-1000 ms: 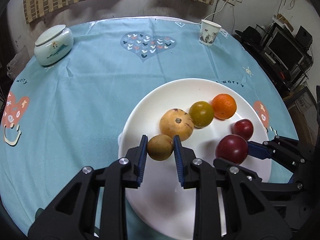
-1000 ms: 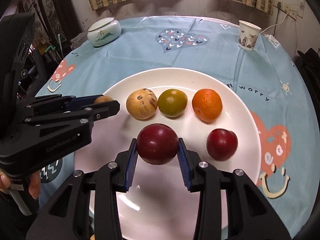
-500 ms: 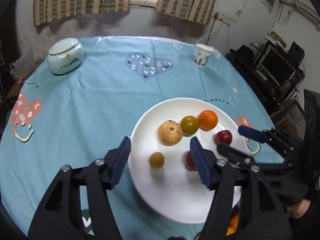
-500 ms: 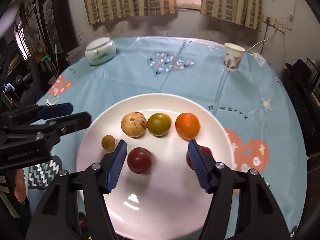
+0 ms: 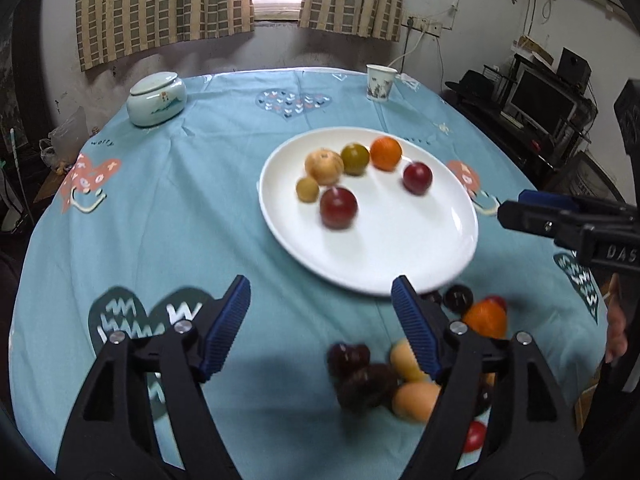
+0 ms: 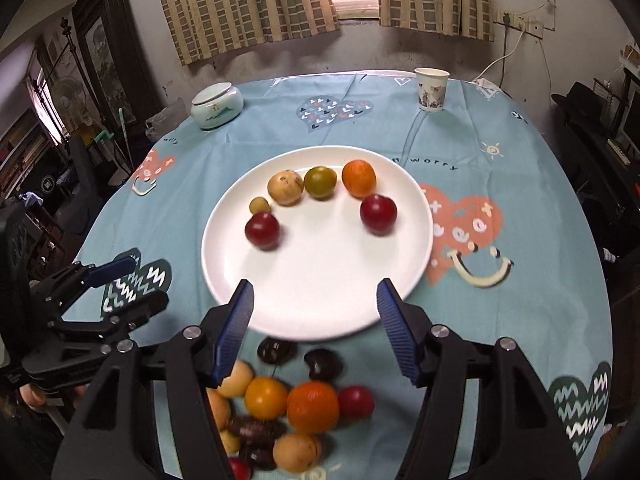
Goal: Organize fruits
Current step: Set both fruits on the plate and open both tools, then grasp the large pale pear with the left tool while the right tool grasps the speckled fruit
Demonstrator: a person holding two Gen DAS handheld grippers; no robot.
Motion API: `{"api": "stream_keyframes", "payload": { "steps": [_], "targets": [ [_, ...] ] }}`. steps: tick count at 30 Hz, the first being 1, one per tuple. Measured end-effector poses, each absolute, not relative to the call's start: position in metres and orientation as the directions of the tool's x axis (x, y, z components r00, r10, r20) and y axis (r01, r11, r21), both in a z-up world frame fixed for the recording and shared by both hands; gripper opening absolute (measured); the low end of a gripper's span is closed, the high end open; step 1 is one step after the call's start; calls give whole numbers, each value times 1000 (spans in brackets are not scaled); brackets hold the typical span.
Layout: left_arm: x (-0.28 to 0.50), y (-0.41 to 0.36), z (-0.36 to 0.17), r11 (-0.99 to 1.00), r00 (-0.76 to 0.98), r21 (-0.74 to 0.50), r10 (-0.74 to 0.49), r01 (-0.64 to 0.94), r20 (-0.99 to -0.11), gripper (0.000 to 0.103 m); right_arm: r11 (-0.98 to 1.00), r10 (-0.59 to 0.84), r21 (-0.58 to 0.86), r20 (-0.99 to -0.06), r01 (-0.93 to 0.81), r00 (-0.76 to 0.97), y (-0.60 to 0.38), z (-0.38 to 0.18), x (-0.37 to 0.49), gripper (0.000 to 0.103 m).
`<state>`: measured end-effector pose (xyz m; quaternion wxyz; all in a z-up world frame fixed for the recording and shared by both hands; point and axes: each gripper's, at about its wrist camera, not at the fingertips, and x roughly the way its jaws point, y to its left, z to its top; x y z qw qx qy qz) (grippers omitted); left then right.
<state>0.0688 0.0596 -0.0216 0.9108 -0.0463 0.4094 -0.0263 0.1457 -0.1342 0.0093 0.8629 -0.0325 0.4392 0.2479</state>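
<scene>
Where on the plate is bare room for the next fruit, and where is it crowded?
The white plate is bare across its near half, below the two dark red plums. Its far edge is crowded by a row of fruit. The loose fruit pile crowds the cloth just in front of the plate.

White plate (image 6: 320, 304) on a light blue tablecloth (image 6: 460, 128) printed with coral smiley hearts, dark green zigzag hearts and a heart of tiny hearts; on the plate two dark red plums (image 6: 378, 214), an orange (image 6: 359, 177), an olive-green fruit (image 6: 320, 182), two tan ones; pale celadon lidded jar (image 6: 217, 105); white printed paper cup (image 6: 431, 89); beige-and-grey checked curtains (image 6: 248, 4); gripper pads (image 6: 233, 330) ribbed blue on black
</scene>
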Motion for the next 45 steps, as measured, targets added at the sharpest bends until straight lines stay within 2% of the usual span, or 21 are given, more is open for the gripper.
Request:
{"api": "stream_keyframes", "payload": {
  "steps": [4,8,12,16,20,21,23,25,28,32,33,34,35,39,42,45],
  "targets": [
    [48,56,-31,994,651,-108,-92,16,-754,76,881,393,165,-777,-444,491,-141,2,117,66],
    [27,55,-43,994,630,-107,-96,20,-770,77,890,374,158,-789,-428,487,-150,-17,87,88],
    [10,57,-56,991,609,-126,-127,44,-783,77,911,316,109,-804,-396,504,-163,-38,62,88],
    [1,48,-67,990,588,-116,-142,81,-797,82,924,297,125,-828,-361,475,-174,-58,56,88],
    [1,39,-74,990,562,-100,-137,97,-815,82,936,275,112,-824,-333,496,-180,-68,55,88],
    [2,38,-75,990,557,-98,-138,102,-819,83,933,282,117,-825,-341,489,-179,-70,55,88],
    [2,34,-78,989,549,-96,-142,112,-824,84,918,319,149,-828,-369,461,-176,-75,55,78],
    [3,32,-79,987,545,-101,-152,122,-825,84,903,351,179,-833,-391,429,-172,-81,56,73],
    [5,32,-81,986,536,-111,-162,128,-828,84,889,402,244,-820,-388,406,-173,-83,62,68],
    [6,31,-82,983,528,-123,-176,134,-831,84,863,482,363,-799,-351,360,-178,-93,75,67],
    [7,31,-83,983,525,-125,-178,135,-832,84,867,471,346,-803,-358,364,-175,-92,75,64],
    [7,30,-83,983,523,-126,-179,135,-833,84,859,483,354,-799,-369,359,-173,-91,74,40],
    [7,30,-83,983,522,-124,-178,136,-834,84,839,520,395,-785,-375,336,-172,-91,73,40],
    [5,25,-81,983,526,-110,-172,147,-833,84,891,388,214,-817,-400,426,-166,-75,56,40],
    [5,19,-79,979,528,-114,-186,167,-829,84,922,309,140,-827,-360,470,-177,-74,49,40],
    [10,12,-81,970,517,-147,-227,191,-826,84,930,297,142,-836,-340,462,-187,-81,47,41]
  ]
}}
